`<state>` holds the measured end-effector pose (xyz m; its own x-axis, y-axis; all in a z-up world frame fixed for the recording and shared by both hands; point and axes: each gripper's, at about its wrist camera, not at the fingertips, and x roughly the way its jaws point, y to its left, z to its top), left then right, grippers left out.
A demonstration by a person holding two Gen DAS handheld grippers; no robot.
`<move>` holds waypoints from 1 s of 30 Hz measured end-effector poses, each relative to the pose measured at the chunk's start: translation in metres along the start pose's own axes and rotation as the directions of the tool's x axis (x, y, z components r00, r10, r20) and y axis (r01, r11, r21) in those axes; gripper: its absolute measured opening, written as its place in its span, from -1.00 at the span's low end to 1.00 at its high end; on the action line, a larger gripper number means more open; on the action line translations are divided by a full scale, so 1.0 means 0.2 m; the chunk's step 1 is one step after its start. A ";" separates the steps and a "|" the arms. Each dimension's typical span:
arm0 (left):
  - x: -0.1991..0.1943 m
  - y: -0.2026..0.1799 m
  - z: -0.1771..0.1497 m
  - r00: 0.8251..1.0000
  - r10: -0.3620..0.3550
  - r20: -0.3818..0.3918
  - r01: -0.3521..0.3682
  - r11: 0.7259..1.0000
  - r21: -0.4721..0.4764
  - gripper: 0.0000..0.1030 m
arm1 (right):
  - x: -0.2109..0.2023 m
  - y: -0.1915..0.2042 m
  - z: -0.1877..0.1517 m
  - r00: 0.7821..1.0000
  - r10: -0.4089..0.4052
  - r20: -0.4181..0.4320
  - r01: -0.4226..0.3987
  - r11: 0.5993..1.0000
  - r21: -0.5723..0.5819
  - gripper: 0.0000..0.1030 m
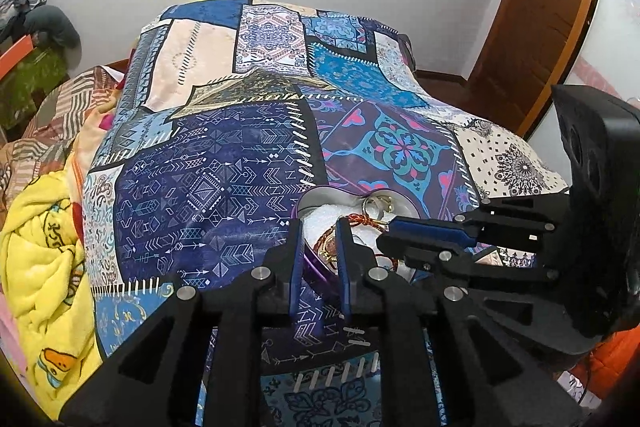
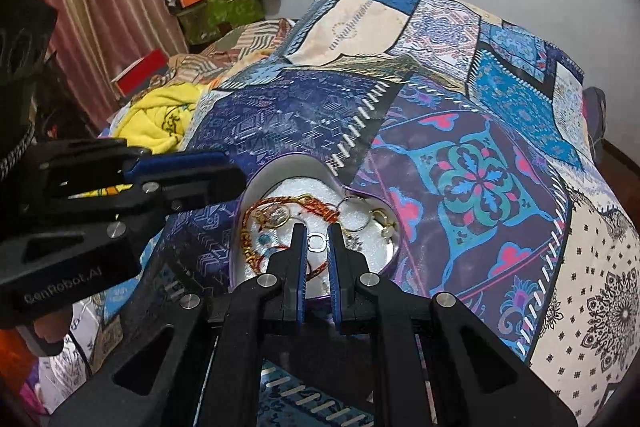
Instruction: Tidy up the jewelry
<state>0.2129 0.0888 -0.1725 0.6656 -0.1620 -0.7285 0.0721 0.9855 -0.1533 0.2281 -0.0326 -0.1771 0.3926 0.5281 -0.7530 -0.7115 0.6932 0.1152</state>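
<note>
I've got the purple heart-shaped box on the patchwork bedspread, jewelry tangled inside. My right gripper hangs over it, jaws nearly together, gripping nothing. Left gripper, slightly apart and empty, straddles the rim; the silver hoop lies just right of my right gripper, nearer than the left.

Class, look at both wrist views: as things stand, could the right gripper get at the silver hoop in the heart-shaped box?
Probably yes. The right gripper hovers over the open box, the hoop lies uncovered just beside its tips, and the left gripper stays at the far rim.
</note>
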 end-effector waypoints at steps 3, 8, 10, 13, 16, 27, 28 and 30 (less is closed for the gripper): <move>-0.01 0.00 0.00 1.000 0.004 0.006 -0.004 1.000 -0.002 -0.72 | 0.00 0.01 0.00 1.000 -0.018 0.010 0.018 1.000 -0.018 -0.59; -0.06 -0.01 0.01 0.999 0.017 0.027 -0.017 1.000 -0.007 -0.71 | -0.04 0.01 0.01 0.999 -0.026 0.030 0.026 1.000 -0.013 -0.50; -0.09 -0.01 0.01 0.999 0.029 0.042 -0.029 1.000 -0.010 -0.71 | -0.08 0.01 0.02 0.999 -0.033 0.042 0.034 0.999 -0.008 -0.50; -0.16 -0.01 0.02 0.996 0.053 0.071 -0.052 0.999 -0.016 -0.71 | -0.14 0.01 0.02 0.997 -0.040 0.062 0.040 0.999 -0.001 -0.50; -0.24 -0.02 0.04 0.992 0.064 0.109 -0.061 0.998 -0.031 -0.71 | -0.23 0.01 0.04 0.994 -0.056 0.098 0.056 0.998 0.007 -0.50; -0.75 -0.19 0.09 0.931 0.107 0.349 -0.102 0.994 -0.034 -0.70 | -0.81 0.08 0.08 0.927 -0.119 0.354 0.106 0.993 0.057 -0.50; -0.81 -0.22 0.08 0.920 0.108 0.378 -0.103 0.994 -0.032 -0.64 | -0.87 0.09 0.08 0.916 -0.118 0.383 0.102 0.993 0.063 -0.49; -0.93 -0.27 0.07 0.896 0.103 0.432 -0.104 0.994 -0.022 -0.47 | -0.99 0.12 0.07 0.892 -0.114 0.437 0.093 0.993 0.069 -0.48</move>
<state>0.0967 0.0673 -0.0192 0.9245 -0.0224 -0.3806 -0.0136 0.9957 -0.0916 0.1418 -0.1132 -0.0165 0.6863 0.6065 -0.4014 -0.6299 0.7716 0.0887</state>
